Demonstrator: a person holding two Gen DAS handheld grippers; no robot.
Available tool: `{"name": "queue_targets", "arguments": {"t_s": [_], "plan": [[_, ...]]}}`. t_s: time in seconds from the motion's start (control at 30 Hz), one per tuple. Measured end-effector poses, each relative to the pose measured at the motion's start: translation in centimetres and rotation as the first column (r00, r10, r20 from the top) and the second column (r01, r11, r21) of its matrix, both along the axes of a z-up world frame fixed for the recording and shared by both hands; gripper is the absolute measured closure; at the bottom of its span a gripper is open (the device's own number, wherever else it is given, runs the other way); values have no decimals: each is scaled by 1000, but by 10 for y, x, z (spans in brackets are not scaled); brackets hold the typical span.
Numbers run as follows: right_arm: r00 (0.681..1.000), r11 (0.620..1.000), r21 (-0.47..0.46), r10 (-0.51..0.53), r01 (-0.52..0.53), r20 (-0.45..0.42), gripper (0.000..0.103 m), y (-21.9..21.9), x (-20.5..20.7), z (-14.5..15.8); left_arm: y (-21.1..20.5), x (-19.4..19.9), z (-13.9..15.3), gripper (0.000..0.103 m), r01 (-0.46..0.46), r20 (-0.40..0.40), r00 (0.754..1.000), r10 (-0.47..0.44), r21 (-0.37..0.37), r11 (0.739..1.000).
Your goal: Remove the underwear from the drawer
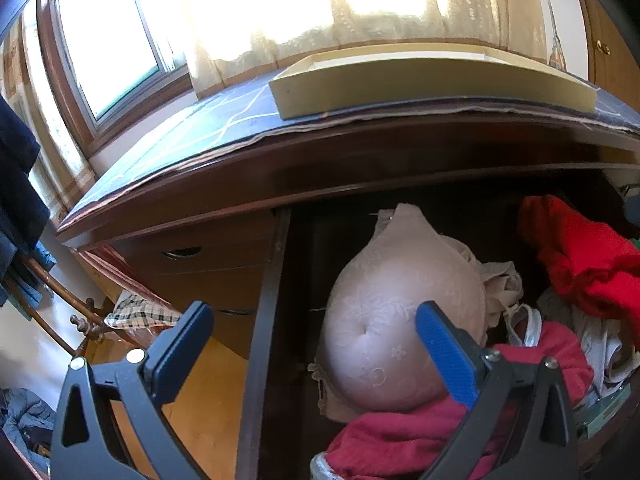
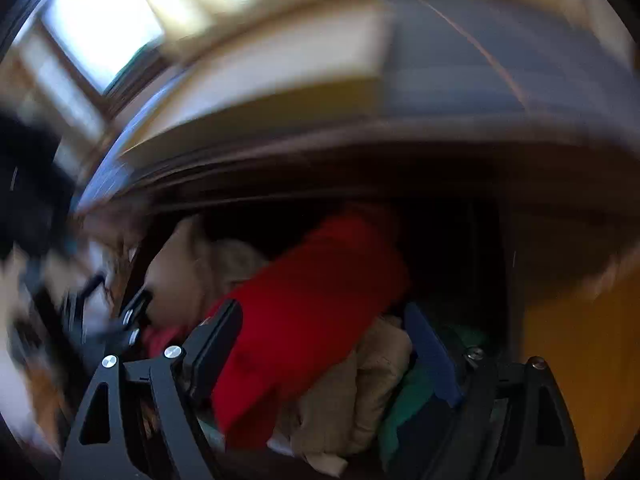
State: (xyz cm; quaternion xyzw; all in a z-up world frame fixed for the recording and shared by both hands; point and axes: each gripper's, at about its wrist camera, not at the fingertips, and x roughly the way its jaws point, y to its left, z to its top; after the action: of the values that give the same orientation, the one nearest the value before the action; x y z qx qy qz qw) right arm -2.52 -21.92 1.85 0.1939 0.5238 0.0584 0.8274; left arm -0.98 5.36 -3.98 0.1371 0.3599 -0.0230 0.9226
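Left wrist view: the left gripper (image 1: 316, 344) hangs with jaws spread and empty over the open drawer (image 1: 264, 320), its right pad just before the beige bra (image 1: 384, 320), leaving the heap free. Right wrist view, blurred: the right gripper (image 2: 328, 352) has jaws spread around the red garment (image 2: 312, 312) in the drawer, apparently lining up a grab.

Bright sun glares through the window (image 1: 108, 40). The drawer (image 1: 304, 240) is dark inside. The right view is blurry.
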Motion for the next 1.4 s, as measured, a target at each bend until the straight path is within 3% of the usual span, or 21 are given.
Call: {"name": "queue_targets", "arguments": {"t_s": [0.13, 0.2, 0.37, 0.5, 0.53, 0.6, 0.67, 0.77, 0.9, 1.23, 1.4], "plan": [[984, 977, 133, -153, 165, -93, 18, -11, 14, -36, -2, -1, 0, 0, -1, 4, 1000, 1, 10, 1000], [970, 967, 136, -194, 215, -149, 18, -6, 23, -51, -2, -1, 0, 0, -1, 4, 1000, 1, 4, 1000], [962, 975, 88, -181, 202, -202, 15, 12, 41, -73, 0, -1, 0, 0, -1, 0, 1000, 1, -9, 1000], [960, 966, 126, -197, 225, -201, 16, 10, 44, -79, 3, -3, 1, 0, 0, 4, 1000, 0, -15, 1000], [962, 966, 133, -194, 222, -194, 20, 9, 44, -79, 4, -3, 2, 0, 0, 4, 1000, 0, -16, 1000], [968, 966, 152, -182, 209, -171, 42, 7, 39, -77, 6, -3, 2, 0, 0, 4, 1000, 0, -19, 1000], [972, 964, 167, -182, 206, -146, 54, 5, 34, -74, 7, -3, 2, 0, 2, 4, 1000, -2, -22, 1000], [982, 969, 164, -178, 186, -63, 68, 7, 21, -59, 10, -3, 3, 0, 6, 7, 1000, -6, -47, 999], [988, 981, 138, -146, 139, 40, 74, 2, -2, -30, 20, -2, 4, 0, -1, 1, 1000, 1, -103, 995], [983, 969, 243, -88, 46, 164, 76, -19, -46, 47, 36, 1, 7, 0, -71, 46, 996, 73, -60, 996], [948, 966, 258, -78, -5, 309, 77, -20, -47, 96, 37, 3, 2, 0, -86, 32, 996, 88, -55, 995]]}}
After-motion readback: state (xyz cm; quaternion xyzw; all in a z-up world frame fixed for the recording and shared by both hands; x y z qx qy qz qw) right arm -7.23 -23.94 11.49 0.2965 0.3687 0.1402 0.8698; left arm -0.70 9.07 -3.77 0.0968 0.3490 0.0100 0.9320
